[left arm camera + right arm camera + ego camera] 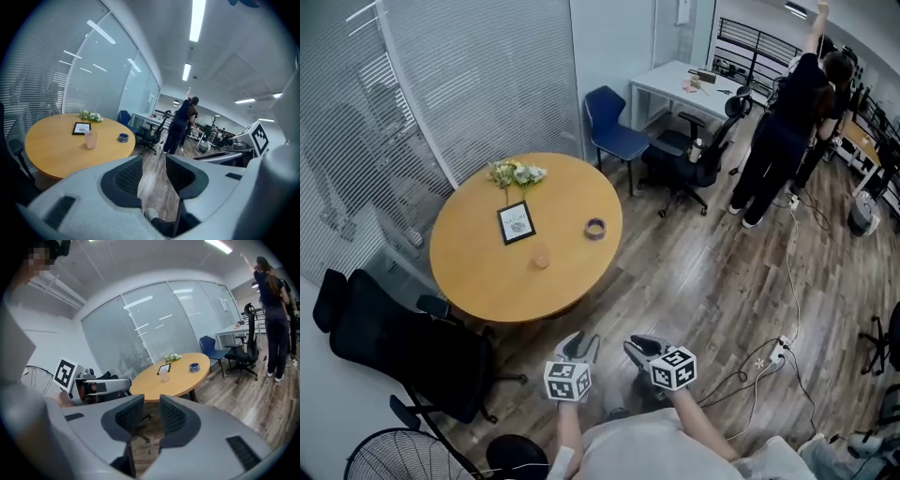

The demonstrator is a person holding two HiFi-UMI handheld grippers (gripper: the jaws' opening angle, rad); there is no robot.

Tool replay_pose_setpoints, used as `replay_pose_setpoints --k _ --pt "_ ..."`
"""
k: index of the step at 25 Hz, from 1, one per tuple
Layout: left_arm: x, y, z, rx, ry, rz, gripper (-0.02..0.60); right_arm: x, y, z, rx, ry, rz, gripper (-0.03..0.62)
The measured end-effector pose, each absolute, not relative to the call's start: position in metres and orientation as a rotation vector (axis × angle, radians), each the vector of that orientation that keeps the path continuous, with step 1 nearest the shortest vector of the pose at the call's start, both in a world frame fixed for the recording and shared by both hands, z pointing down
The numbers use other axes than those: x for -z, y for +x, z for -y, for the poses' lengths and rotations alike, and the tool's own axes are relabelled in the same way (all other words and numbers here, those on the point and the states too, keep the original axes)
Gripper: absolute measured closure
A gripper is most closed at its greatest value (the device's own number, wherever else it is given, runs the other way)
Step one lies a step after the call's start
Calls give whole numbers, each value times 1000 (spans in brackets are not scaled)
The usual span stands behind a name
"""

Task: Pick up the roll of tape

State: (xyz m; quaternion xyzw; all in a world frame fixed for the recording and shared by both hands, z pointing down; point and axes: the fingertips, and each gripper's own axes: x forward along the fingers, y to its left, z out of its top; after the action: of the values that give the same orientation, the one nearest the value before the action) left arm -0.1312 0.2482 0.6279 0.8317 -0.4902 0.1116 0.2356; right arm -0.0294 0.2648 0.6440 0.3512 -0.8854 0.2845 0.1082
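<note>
The tape (595, 228) lies on the round worktop (478, 272), near a cup (541, 256). The left gripper (578, 345) and right gripper (643, 349) are well apart from it, over the floor. Both have jaws released, with nothing between them.

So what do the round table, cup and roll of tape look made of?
Round table: probably wood or laminate, smooth orange-brown top. Cup: seemingly translucent pinkish plastic, tabletop tint showing through. Roll of tape: bluish ring, too small to tell.
</note>
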Motion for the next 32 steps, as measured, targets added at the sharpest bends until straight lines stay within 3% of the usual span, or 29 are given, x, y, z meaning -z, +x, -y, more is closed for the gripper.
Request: replay_pose_setpoints --k 13,32 --pt "-636 -157 -173 -410 2167 1443 437 -657 -76 -158 -950 712 2682 496" --pt "-631 -78 27 -490 2127 1502 437 -657 2 35 -1061 553 2695 490"
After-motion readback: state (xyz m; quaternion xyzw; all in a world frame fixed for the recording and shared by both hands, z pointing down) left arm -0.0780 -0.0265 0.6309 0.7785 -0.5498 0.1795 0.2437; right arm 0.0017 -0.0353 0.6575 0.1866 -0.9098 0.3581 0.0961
